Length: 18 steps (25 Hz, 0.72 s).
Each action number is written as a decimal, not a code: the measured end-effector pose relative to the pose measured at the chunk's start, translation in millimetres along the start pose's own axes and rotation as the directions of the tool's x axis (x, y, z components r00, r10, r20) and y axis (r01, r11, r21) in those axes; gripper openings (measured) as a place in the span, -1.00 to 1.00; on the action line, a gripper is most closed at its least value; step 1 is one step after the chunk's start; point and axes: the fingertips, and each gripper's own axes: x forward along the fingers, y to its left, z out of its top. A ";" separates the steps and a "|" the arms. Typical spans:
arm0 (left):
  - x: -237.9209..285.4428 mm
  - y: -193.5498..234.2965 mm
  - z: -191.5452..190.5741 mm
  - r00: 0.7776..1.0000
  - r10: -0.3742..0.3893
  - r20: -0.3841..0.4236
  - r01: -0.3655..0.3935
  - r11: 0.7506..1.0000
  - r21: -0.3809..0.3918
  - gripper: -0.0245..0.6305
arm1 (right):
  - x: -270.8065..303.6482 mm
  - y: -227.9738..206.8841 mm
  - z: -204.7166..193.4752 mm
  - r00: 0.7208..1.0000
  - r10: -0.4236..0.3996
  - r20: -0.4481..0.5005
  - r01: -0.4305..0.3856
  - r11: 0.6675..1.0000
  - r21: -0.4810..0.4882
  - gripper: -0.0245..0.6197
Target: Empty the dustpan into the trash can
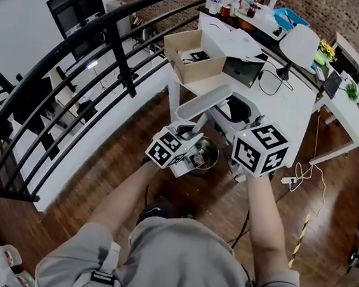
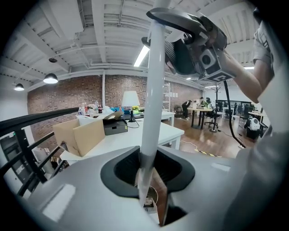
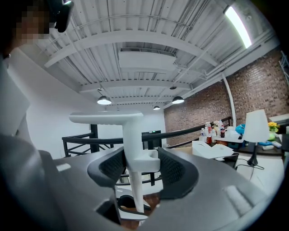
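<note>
Closest to me, the left gripper (image 2: 145,173) has its jaws closed on the thin white handle pole (image 2: 151,90), which runs straight up through them. At 3 o'clock from it, the right gripper (image 3: 135,168) has its jaws set wide and pressed on both sides of a chunky white collar block (image 3: 141,160) on the same kind of stem, under a flat crossbar.

Just beyond and below my hands, at 12 o'clock, the steel trash can (image 1: 207,153) stands on the wood floor between the two grippers. The dustpan (image 1: 204,100) is held up off the floor, right past the can at 12 o'clock, its dark mouth toward 1 o'clock.

I judge it to be light, stiff moulded plastic. It won't flex, but the smooth round pole could twist or slide in a narrow pinch. The squared block looks like the surer hold for tipping, with the pole grip only steering. Whatever lies in the pan is loose and will run out fast once it tilts.

Farther out, from 12 to 2 o'clock, is the white desk (image 1: 296,106) with a cardboard box (image 1: 190,57) and a lamp (image 1: 300,44). The black railing (image 1: 80,56) sweeps round at 10 o'clock.
</note>
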 end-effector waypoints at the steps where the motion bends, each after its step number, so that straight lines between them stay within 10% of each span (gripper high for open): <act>1: 8.0 5.0 -0.2 1.000 -0.019 -0.008 0.019 1.000 0.007 -0.65 | 2.3 -11.0 -2.3 1.000 -0.022 0.005 0.021 1.000 0.014 -0.27; 9: 65.2 11.8 2.1 0.971 -0.225 -0.080 0.233 0.967 0.106 -0.64 | -16.1 -89.0 -19.6 0.968 -0.239 0.078 0.223 0.960 0.171 -0.27; 18: 128.9 -39.8 18.6 0.891 -0.415 -0.184 0.446 0.874 0.194 -0.63 | -104.8 -151.9 -42.8 0.873 -0.472 0.124 0.408 0.846 0.344 -0.27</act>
